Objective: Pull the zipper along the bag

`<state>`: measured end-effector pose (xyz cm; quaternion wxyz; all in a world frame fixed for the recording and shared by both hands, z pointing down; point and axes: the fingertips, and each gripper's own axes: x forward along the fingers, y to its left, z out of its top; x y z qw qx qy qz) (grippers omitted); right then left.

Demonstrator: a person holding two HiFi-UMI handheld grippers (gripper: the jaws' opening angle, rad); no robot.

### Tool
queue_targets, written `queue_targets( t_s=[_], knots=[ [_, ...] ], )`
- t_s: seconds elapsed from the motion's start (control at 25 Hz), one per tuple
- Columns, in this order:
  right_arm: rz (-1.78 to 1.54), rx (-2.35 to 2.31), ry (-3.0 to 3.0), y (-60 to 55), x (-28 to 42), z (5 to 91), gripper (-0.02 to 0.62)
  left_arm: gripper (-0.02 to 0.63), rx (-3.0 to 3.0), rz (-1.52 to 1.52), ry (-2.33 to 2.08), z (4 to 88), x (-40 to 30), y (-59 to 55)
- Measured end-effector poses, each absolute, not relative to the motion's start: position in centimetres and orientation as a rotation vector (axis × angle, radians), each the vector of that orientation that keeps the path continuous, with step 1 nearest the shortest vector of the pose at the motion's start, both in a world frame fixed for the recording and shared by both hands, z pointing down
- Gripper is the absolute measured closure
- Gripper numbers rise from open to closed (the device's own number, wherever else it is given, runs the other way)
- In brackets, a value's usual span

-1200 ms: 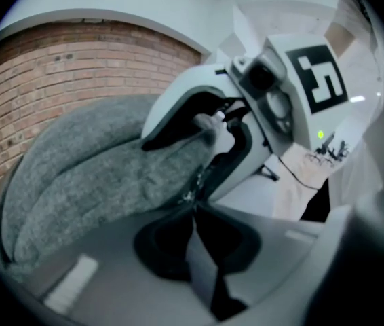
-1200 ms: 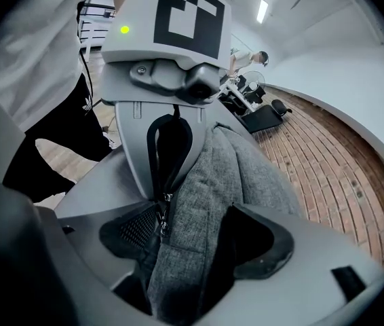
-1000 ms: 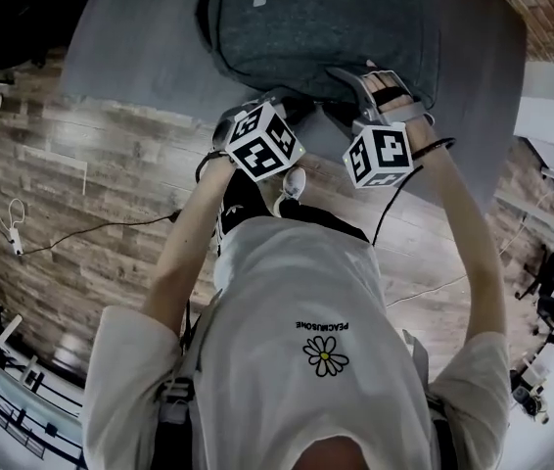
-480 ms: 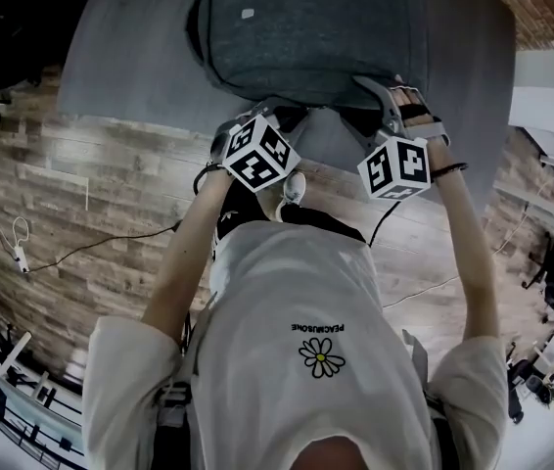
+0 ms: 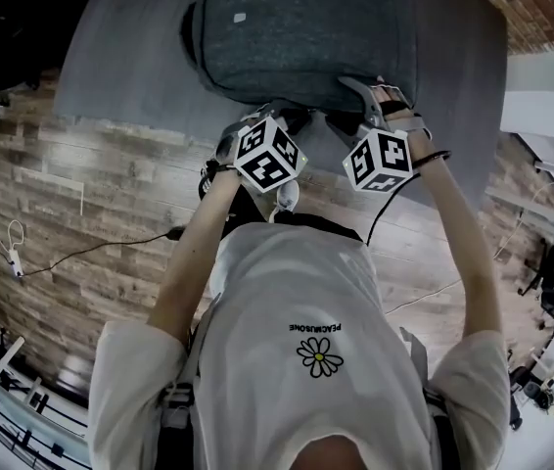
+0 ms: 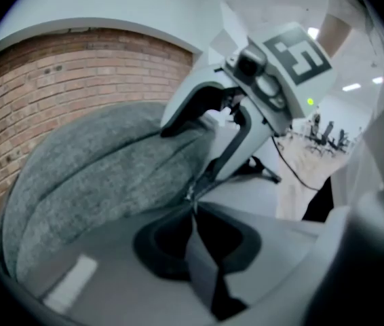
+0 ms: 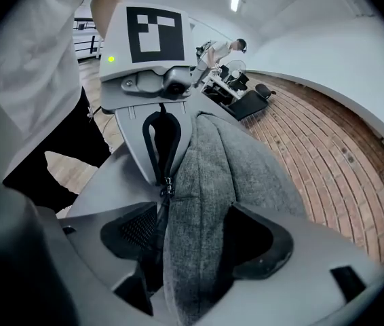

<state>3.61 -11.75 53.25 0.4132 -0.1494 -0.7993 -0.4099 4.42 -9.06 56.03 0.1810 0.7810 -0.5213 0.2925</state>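
Note:
A grey backpack (image 5: 306, 37) lies on a grey table (image 5: 130, 67). Both grippers work at its near edge. My left gripper (image 6: 195, 212) is shut on the thin grey zipper pull (image 6: 202, 257), just behind the metal slider (image 6: 192, 195). Its jaws have just been opening a little, with the pull still between them. My right gripper (image 7: 197, 212) clamps a thick fold of the bag (image 7: 205, 182) beside the zipper line. Those jaws have just been opening wider, and the fold still fills the gap and touches both pads. In the head view the left gripper (image 5: 279, 116) and right gripper (image 5: 367, 96) sit side by side.
The table's near edge (image 5: 160, 130) runs just below the grippers, with wooden floor (image 5: 81, 213) and a cable (image 5: 91, 248) beyond it. White furniture (image 5: 546, 86) stands at the right. A brick wall (image 6: 63, 80) rises behind the bag.
The right gripper swung slightly right along the bag's edge, then back left. The left gripper stayed at the near edge. The bag sits a little higher in the view.

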Motion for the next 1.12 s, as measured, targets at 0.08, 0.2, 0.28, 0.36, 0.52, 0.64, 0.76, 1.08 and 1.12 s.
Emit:
queue_targets(
  t_s=[0.08,0.2,0.28,0.36,0.52,0.64,0.76,1.08,1.12],
  knots=[
    [-1.035,-0.371,-2.014,-11.7,3.5,53.3,0.261,0.583,2.199,0.824,-1.48,56.1,4.3,-9.0],
    [-1.046,-0.367,-2.023,-11.7,3.4,53.4,0.261,0.581,2.186,0.811,-1.496,56.1,4.2,-9.0],
    [-1.05,-0.366,-2.027,-11.7,3.4,53.4,0.259,0.581,2.174,0.797,-1.513,56.1,4.1,-9.0],
    [-1.043,-0.369,-2.022,-11.7,3.3,53.2,0.259,0.58,2.167,0.787,-1.531,56.0,4.0,-9.0],
    [-1.079,-0.366,-1.972,-11.6,3.6,52.3,0.259,0.535,2.212,0.788,-1.506,54.7,4.1,-8.0],
    [-1.034,-0.309,-2.027,-11.8,3.4,50.3,0.259,0.525,2.267,0.739,-1.587,50.2,2.3,-7.8],
    [-0.898,-0.166,-2.196,-13.1,2.2,45.6,0.259,0.525,2.324,0.668,-1.724,44.2,-1.1,-9.3],
    [-0.288,0.421,-2.897,-17.8,0.3,28.3,0.529,0.578,2.423,0.412,-2.113,30.5,-8.4,-12.5],
    [-0.161,0.496,-2.985,-18.2,0.7,26.8,0.587,0.592,2.416,0.358,-2.166,29.2,-8.9,-12.5]
  ],
)
